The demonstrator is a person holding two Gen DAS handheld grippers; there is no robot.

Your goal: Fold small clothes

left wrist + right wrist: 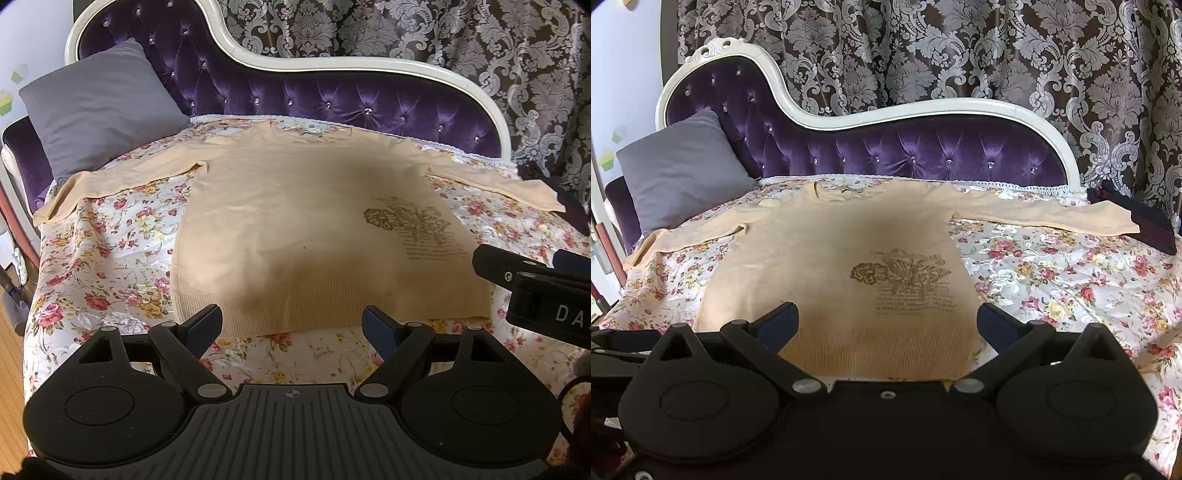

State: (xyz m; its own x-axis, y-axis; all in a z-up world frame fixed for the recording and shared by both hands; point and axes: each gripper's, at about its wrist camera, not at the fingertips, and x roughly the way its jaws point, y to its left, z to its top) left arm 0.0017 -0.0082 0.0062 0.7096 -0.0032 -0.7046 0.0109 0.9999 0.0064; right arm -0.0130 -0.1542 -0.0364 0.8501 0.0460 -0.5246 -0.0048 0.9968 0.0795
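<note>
A beige long-sleeved sweater [295, 221] lies flat on the floral bedspread, both sleeves spread out sideways, a brown butterfly print [410, 225] near its hem. It also shows in the right wrist view [827, 266]. My left gripper [293, 325] is open and empty, just in front of the ribbed hem. My right gripper [886, 325] is open and empty, its fingers over the hem's right part. The right gripper's body shows in the left wrist view [535, 291] at the right edge.
The floral bedspread [110, 266] covers a chaise with a purple tufted back [295, 96]. A grey pillow [99, 107] leans at the back left. A dark folded item [1145, 221] lies by the right sleeve's cuff. Patterned curtains [960, 55] hang behind.
</note>
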